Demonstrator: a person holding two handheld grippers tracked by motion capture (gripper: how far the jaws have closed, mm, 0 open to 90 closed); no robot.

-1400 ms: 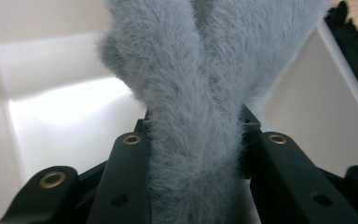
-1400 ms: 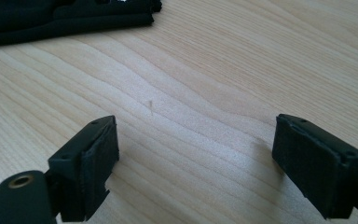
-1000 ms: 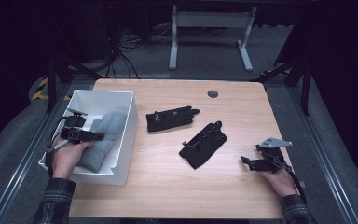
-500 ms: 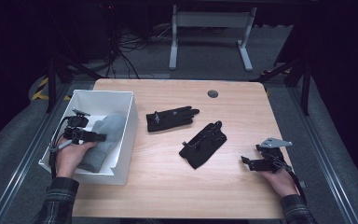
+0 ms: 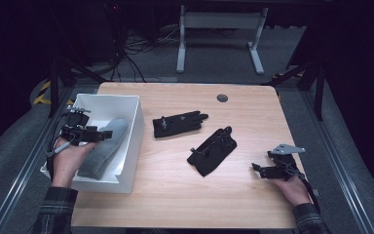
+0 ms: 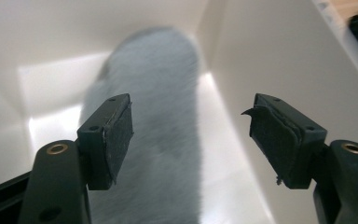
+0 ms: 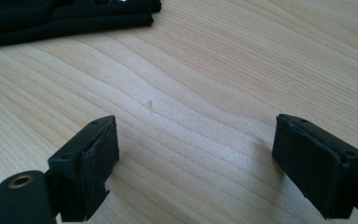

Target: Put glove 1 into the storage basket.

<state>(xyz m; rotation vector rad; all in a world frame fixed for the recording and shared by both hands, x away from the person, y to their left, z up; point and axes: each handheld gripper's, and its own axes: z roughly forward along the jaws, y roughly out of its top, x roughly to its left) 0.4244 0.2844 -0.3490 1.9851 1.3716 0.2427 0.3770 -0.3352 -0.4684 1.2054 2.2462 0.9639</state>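
Observation:
A grey mitten (image 5: 103, 146) lies in the white bin (image 5: 132, 122) at the table's left; in the left gripper view the mitten (image 6: 154, 93) sits below and beyond the jaws. My left gripper (image 5: 108, 134) hovers over it inside the bin (image 6: 270, 56), open (image 6: 191, 135), its jaws having just been opening, with nothing pressed between the pads. Two black gloves lie on the wood: one (image 5: 177, 124) near the bin, one (image 5: 213, 150) further right. My right gripper (image 5: 256, 169) rests open on the table at the right (image 7: 196, 158), with the nearer black glove (image 7: 60, 18) ahead of it.
The wooden table (image 5: 185, 195) has a small dark round disc (image 5: 222, 98) near its far edge. Beyond the table stand a metal frame leg (image 5: 219, 29) and cables on the dark floor.
My left gripper has let go of the grey mitten and lifted above it in the bin, jaws spread wider. The right gripper has stayed where it was.

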